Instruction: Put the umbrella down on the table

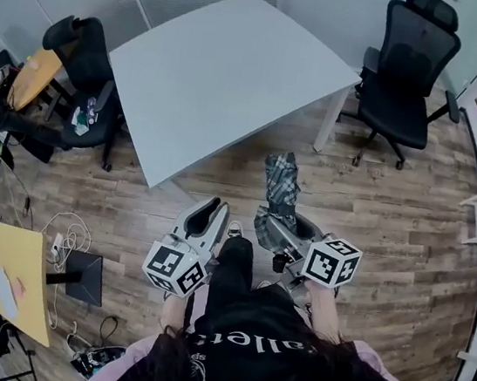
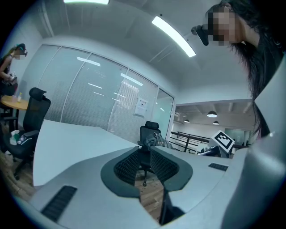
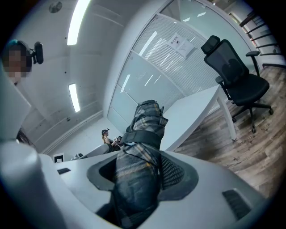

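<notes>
Head view: the right gripper (image 1: 284,227) clamps the folded grey plaid fabric umbrella (image 1: 278,182), its tip aimed at the pale grey rectangular table (image 1: 220,68). The table's near corner lies just ahead, across bare wooden floor (image 1: 375,222). The left gripper (image 1: 212,208) hangs alongside.

Left gripper view: the jaws stand slightly parted, with nothing between them.

Right gripper view: the jaws squeeze the umbrella's middle, probably so it carries steadily. The black mesh office chair (image 3: 237,76) stands off to the right, well clear.

Cool, even light falls from long ceiling strips (image 2: 173,30) above the table (image 1: 229,69); the floor (image 1: 392,224) beside the table shows only faint, soft shadows. Glass walls (image 2: 89,98) behind the table carry streaks of reflected light. Both gripper views bend strongly and darken toward their round edges
</notes>
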`<state>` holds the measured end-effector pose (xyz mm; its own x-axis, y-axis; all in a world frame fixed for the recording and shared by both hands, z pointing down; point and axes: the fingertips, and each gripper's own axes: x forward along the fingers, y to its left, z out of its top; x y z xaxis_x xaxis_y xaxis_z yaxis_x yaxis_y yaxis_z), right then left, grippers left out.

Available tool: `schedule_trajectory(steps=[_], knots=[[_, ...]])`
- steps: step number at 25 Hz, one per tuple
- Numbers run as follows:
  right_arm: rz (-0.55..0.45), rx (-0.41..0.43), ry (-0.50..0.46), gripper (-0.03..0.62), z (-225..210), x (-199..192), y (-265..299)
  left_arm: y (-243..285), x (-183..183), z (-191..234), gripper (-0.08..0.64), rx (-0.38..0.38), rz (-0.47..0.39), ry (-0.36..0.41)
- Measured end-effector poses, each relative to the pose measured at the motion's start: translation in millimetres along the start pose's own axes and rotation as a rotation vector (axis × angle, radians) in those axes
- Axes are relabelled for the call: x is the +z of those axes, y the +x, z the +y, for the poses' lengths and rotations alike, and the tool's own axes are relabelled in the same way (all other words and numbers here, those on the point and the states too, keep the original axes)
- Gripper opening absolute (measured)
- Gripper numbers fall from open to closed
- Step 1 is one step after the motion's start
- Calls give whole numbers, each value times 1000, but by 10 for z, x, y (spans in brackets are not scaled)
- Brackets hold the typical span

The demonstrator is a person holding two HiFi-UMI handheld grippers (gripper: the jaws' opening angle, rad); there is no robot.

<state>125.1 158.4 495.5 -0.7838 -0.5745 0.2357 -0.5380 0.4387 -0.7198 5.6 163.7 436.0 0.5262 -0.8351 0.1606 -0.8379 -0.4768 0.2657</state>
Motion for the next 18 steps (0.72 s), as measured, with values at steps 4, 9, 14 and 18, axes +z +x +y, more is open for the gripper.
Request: schedule_trajectory(steps=[4, 9, 14, 18], knots=[[5, -30, 0, 229, -167, 223, 303, 310, 90, 277, 91, -20, -5, -9], [12, -43, 0, 229, -290, 559, 865, 685, 292, 770, 91, -38, 4, 1], [27, -44, 10, 229, -332, 845, 1461, 1010, 595, 1341, 91, -38, -14, -1], [36, -57, 9, 229, -405, 1027, 1866, 1232, 708, 1708, 91, -48, -10, -5]])
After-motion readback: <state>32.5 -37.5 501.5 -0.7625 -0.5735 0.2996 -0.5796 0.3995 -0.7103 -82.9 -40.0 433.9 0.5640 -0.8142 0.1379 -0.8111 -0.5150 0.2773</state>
